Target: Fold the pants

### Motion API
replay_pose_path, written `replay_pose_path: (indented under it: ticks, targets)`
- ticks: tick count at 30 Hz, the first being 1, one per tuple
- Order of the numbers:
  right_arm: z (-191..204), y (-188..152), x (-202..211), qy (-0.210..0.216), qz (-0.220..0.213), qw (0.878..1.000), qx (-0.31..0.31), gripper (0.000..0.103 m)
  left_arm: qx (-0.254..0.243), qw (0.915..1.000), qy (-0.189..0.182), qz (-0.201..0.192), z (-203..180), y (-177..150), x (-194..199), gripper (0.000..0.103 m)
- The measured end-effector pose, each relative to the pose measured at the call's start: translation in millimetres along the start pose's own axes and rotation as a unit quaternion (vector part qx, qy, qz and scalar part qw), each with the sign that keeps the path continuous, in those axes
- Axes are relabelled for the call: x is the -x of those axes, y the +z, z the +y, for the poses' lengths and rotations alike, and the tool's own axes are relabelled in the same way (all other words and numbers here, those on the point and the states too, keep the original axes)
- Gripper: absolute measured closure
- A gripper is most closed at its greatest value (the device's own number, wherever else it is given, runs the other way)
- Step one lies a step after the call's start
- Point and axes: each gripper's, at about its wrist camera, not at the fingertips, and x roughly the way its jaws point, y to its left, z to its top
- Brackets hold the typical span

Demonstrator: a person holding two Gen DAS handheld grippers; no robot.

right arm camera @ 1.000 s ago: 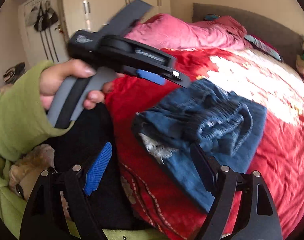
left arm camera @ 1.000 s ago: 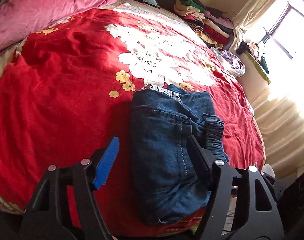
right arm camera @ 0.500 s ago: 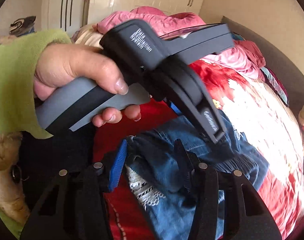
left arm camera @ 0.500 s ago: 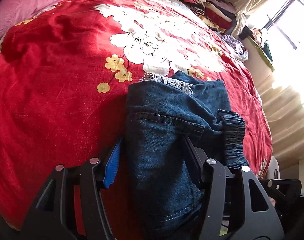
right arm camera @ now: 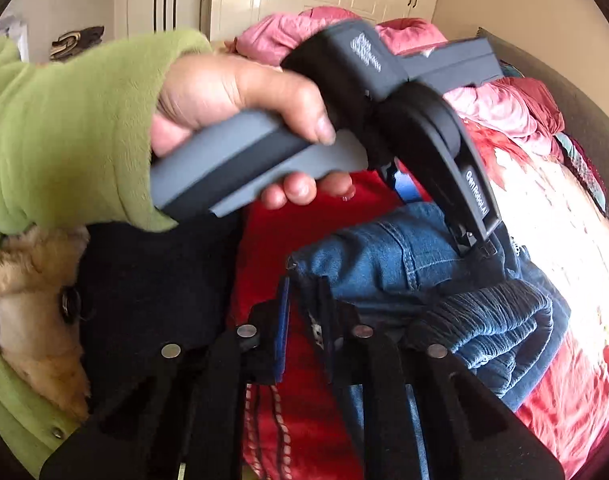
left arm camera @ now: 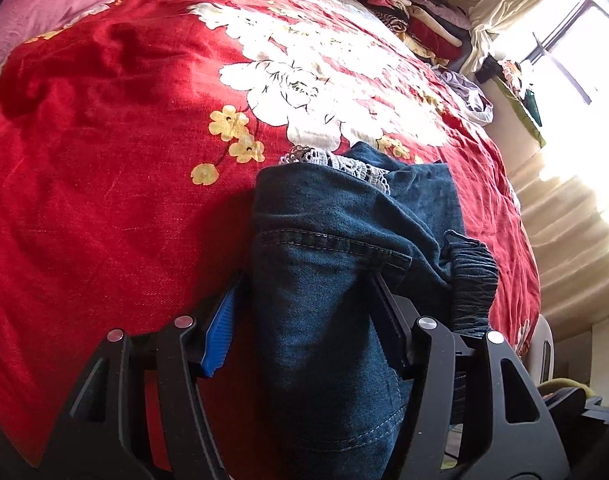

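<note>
Right tool [right arm camera: 304, 300] has closed onto pants [right arm camera: 384, 256].

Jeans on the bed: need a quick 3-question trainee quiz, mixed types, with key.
1. True or false: the jeans lie on a red flowered bedspread.
2. What peeks out at the jeans' far edge in the left wrist view? A) white lace B) a leather belt C) a price tag
3. Fill in: in the right wrist view, the sleeve above the hand is ___ in colour.

Key: 1 true; 2 A; 3 green.
</note>
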Motion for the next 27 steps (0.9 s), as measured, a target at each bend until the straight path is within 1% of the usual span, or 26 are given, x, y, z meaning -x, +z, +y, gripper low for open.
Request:
replay_pose_path:
  ticks: [1, 2, 4, 6, 7, 9, 10, 12, 13, 14, 15, 18, 23, 27]
  targets:
    - [2, 3, 3, -0.005, -0.004, 1.000, 0.007, 0.086, -0.001, 1.0000, 0.000, 0.001, 0, 0, 0, 0.050]
    - [4, 7, 7, -0.009, -0.011, 1.000, 0.013, 0.082, -0.002, 1.0000, 0.001, 0.002, 0, 1, 1, 0.050]
    - [4, 13, 13, -0.006, -0.028, 0.999, 0.017, 0.080, -0.003, 1.0000, 0.000, 0.004, -1, 1, 1, 0.050]
    - [0, 22, 15, -0.003, -0.041, 0.999, 0.018, 0.072, -0.002, 1.0000, -0.001, 0.005, -1, 2, 1, 0.049]
    - [-3, 26, 12, -0.006, -0.043, 0.999, 0.019, 0.071, -0.001, 1.0000, -0.002, 0.005, -1, 2, 1, 0.049]
    - [-7, 31, -1, -0.009, -0.030, 0.999, 0.023, 0.070, -0.002, 1.0000, -0.001, 0.006, 0, 3, 1, 0.049]
    - [-10, 31, -9, -0.003, -0.015, 1.000, 0.016, 0.070, -0.003, 1.0000, 0.000, 0.005, -1, 3, 0, 0.049]
    - [-9, 30, -26, 0.022, 0.038, 0.999, -0.007, 0.069, -0.005, 1.0000, 0.002, 0.004, -1, 3, -1, 0.048]
    - [-7, 25, -31, 0.030, 0.049, 0.998, -0.003, 0.068, -0.006, 1.0000, 0.002, 0.005, -1, 4, -1, 0.048]
    - [-2, 19, -32, 0.024, 0.046, 0.999, 0.010, 0.067, -0.008, 0.9999, 0.002, 0.006, -1, 4, -2, 0.046]
    - [3, 14, -29, 0.020, 0.039, 0.999, 0.016, 0.065, -0.010, 0.9999, 0.002, 0.007, -1, 4, -3, 0.046]
    - [-1, 11, -24, 0.031, 0.028, 0.999, -0.019, 0.064, -0.013, 0.9999, 0.000, 0.011, 0, 7, -8, 0.043]
    - [-2, 11, -23, 0.024, 0.028, 0.999, -0.029, 0.063, -0.020, 0.9997, 0.005, 0.013, -1, 14, -14, 0.040]
    - [-1, 13, -17, 0.023, 0.027, 0.999, -0.040, 0.063, -0.010, 0.9999, -0.002, 0.010, 2, 16, -15, 0.039]
